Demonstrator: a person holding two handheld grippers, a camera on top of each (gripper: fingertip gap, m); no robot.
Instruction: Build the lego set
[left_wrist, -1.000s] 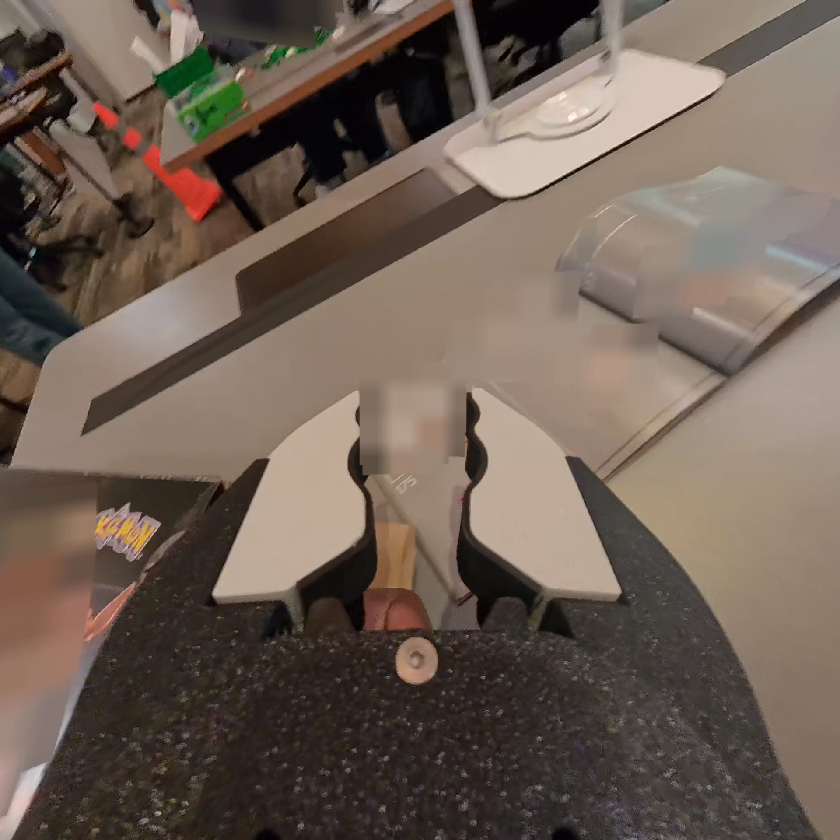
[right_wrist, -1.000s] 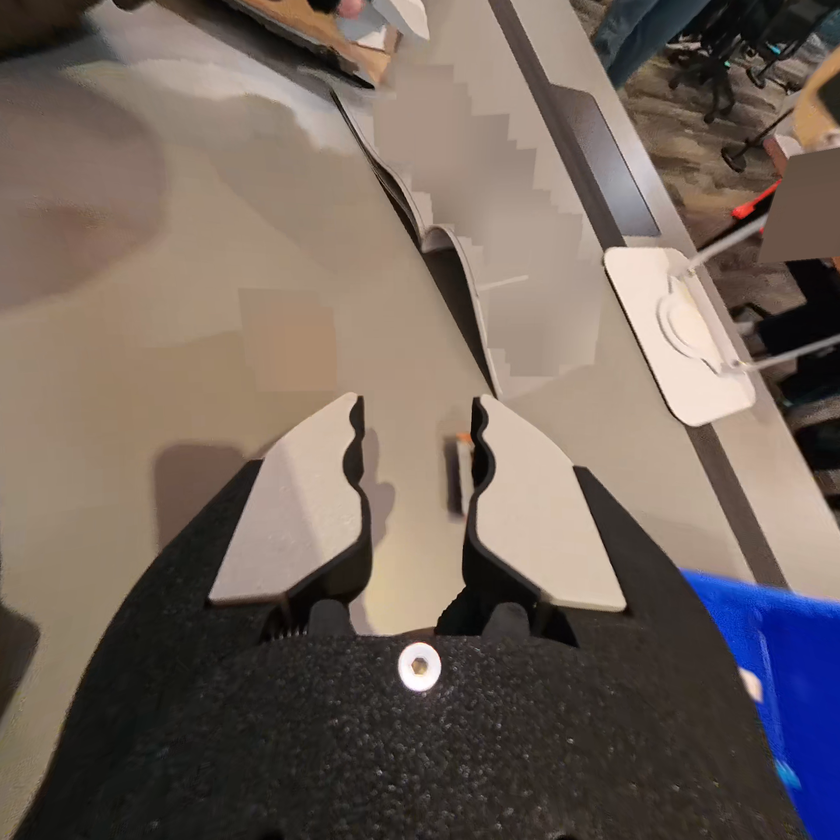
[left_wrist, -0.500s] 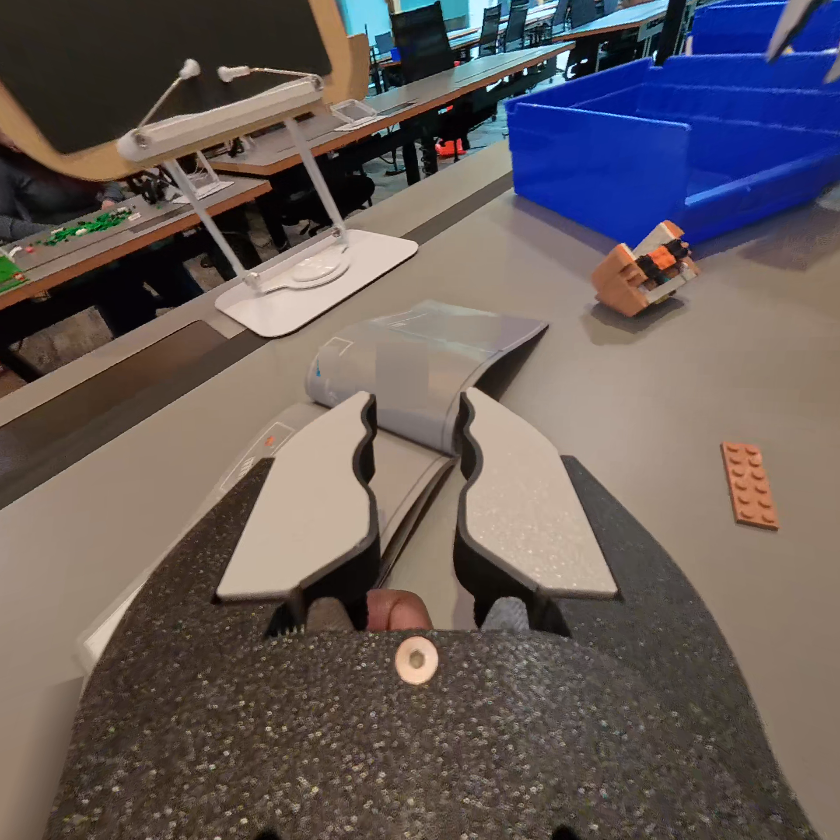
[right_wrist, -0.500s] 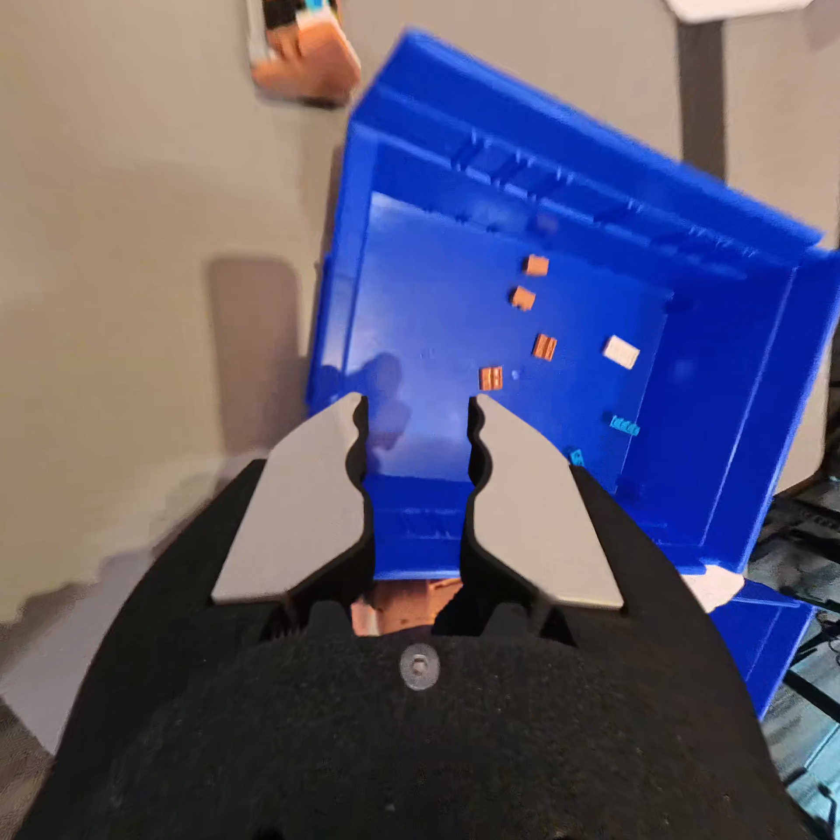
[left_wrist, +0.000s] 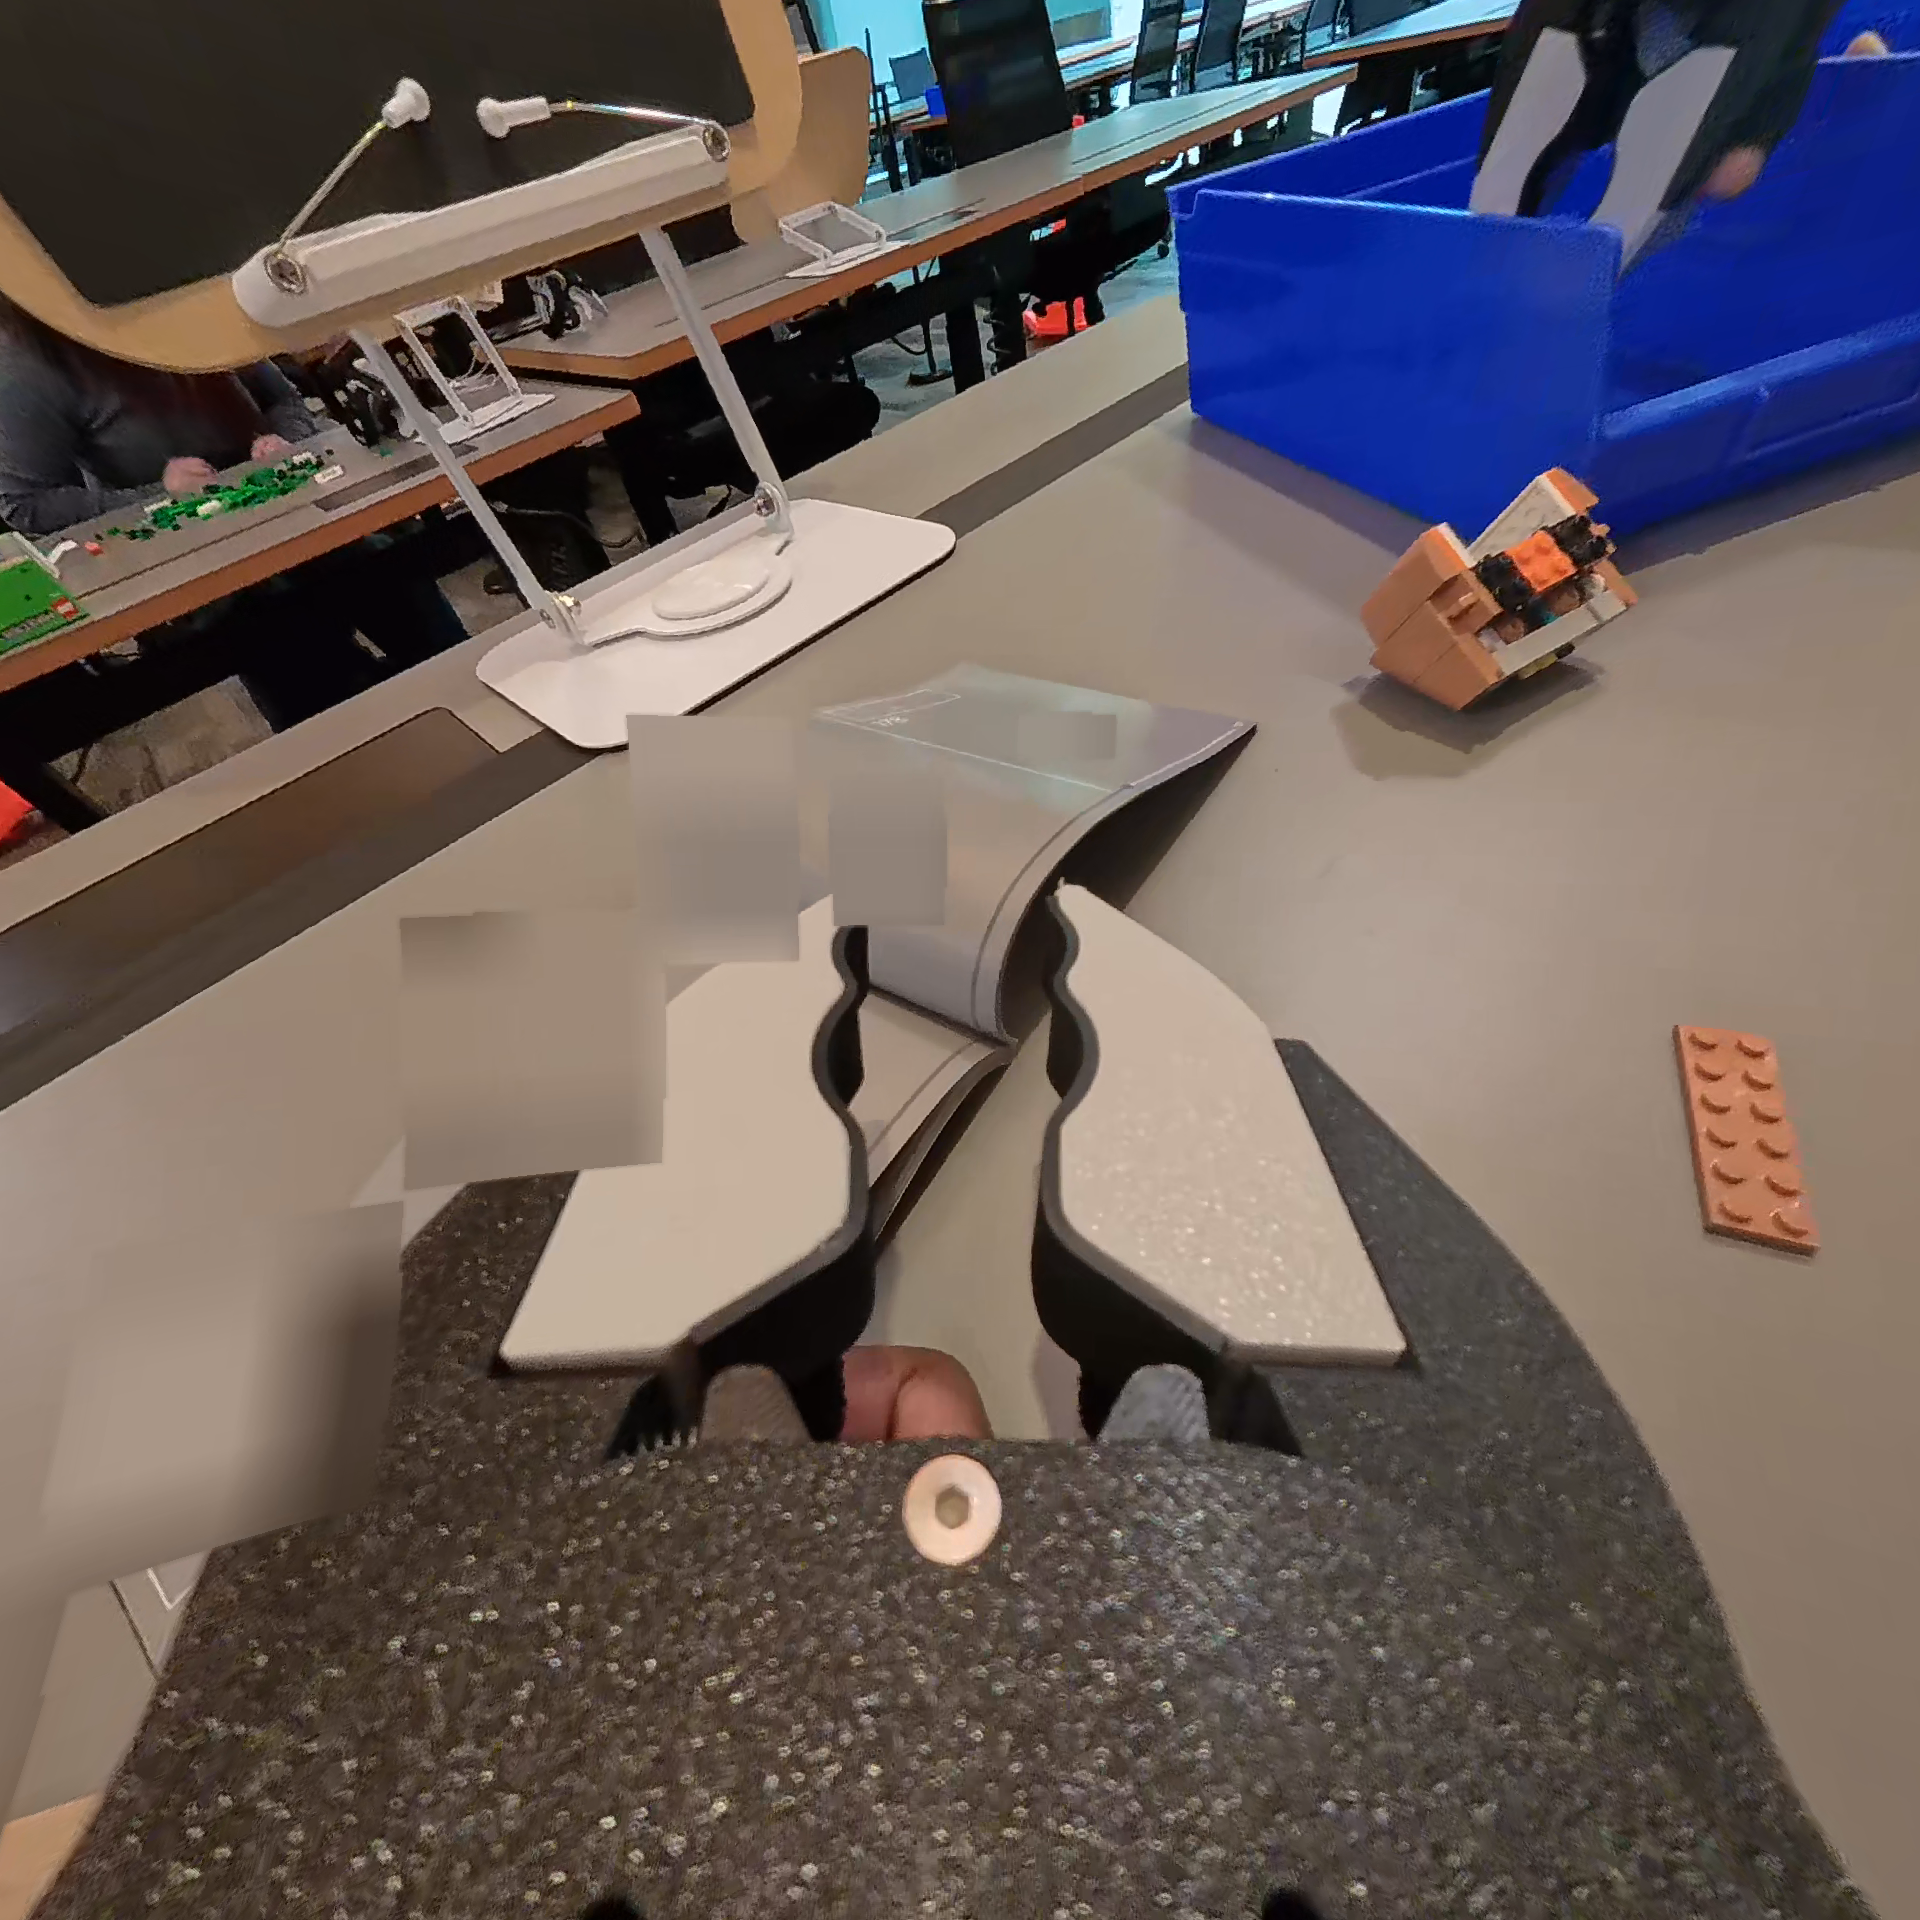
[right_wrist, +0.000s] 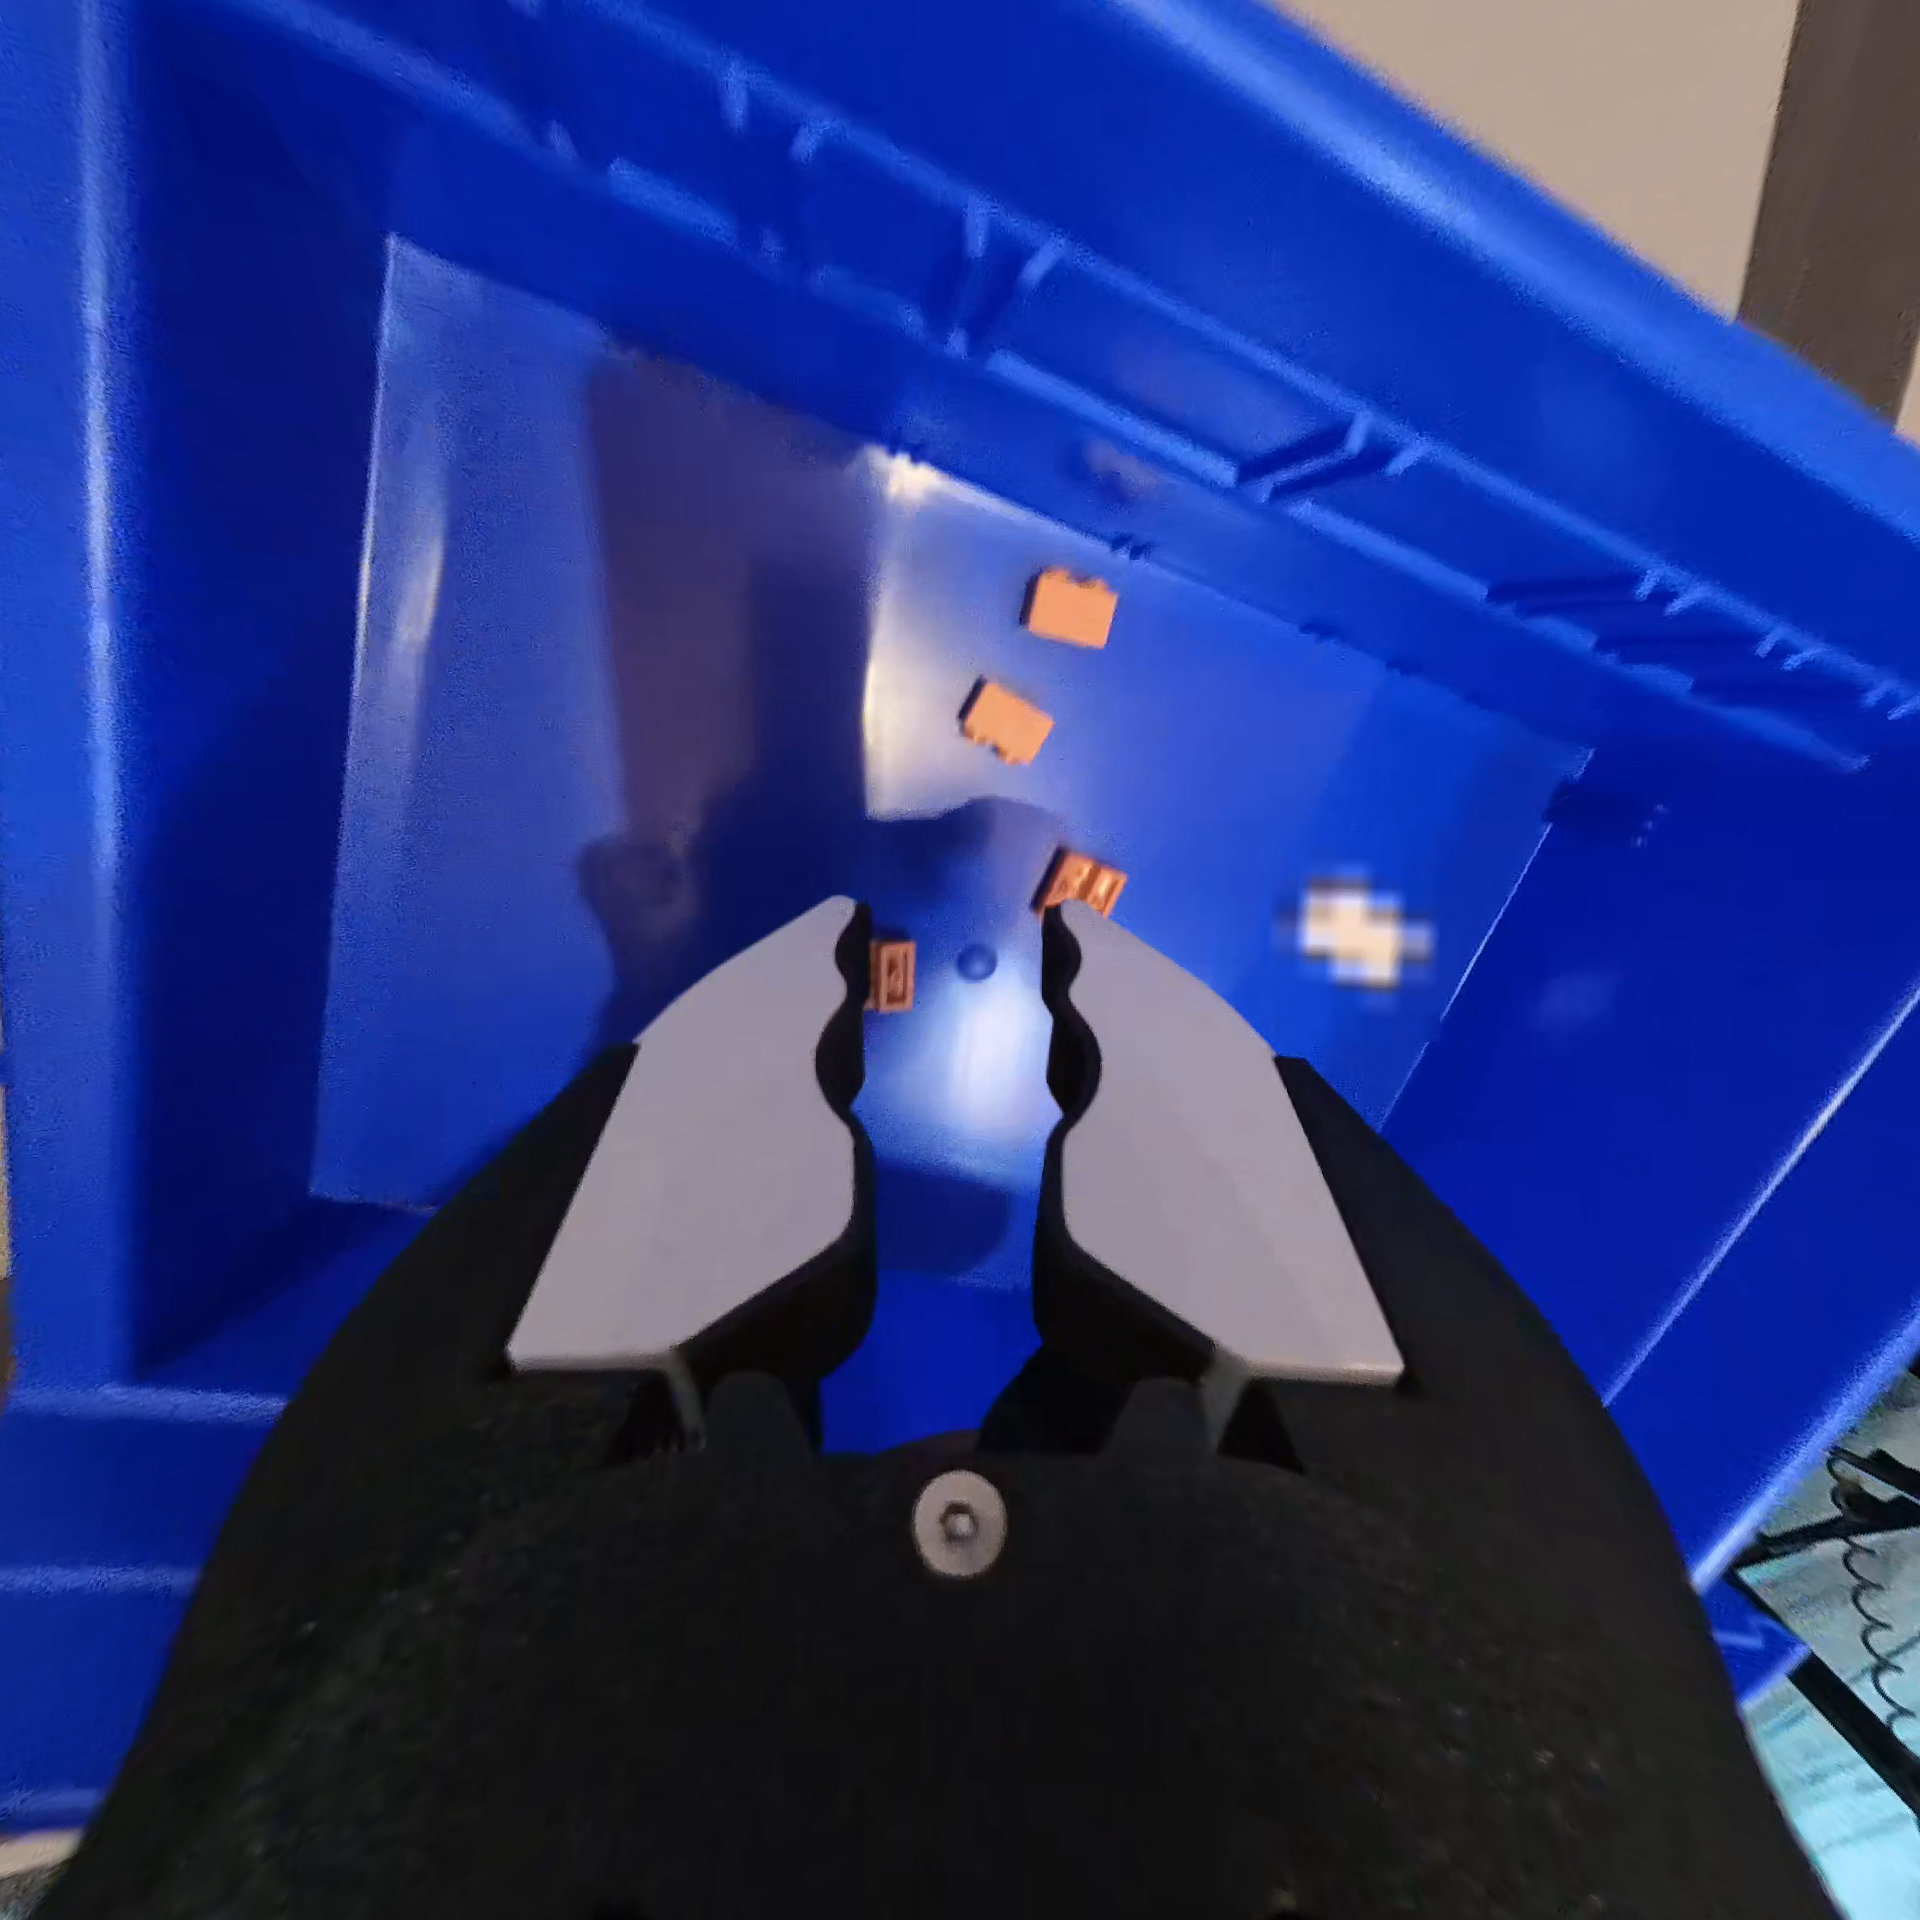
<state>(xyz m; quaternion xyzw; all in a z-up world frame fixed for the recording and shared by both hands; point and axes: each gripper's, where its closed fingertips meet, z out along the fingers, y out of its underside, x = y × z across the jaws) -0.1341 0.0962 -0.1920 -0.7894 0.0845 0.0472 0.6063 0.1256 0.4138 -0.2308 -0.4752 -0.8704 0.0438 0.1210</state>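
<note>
1. Left wrist view only: my left tool hovers over the grey table, jaws apart, nothing between them. Its tips sit over the open instruction booklet, one page curled up.
2. Same view: half-built lego model lies tilted on the table just in front of the blue bin. A tan plate lies flat, apart from it, off to the right.
3. It also catches my right tool far off, tips dipped inside the bin.
4. Right wrist view only: bin interior. My right tool is above the floor, jaws apart, empty.
5. Loose orange bricks on the bin floor: two farther in, one at the right fingertip, one half hidden by the left finger. Contact: cannot tell, the picture is blurred.
6. Around: white stand behind the booklet; more tables with green pieces beyond.
</note>
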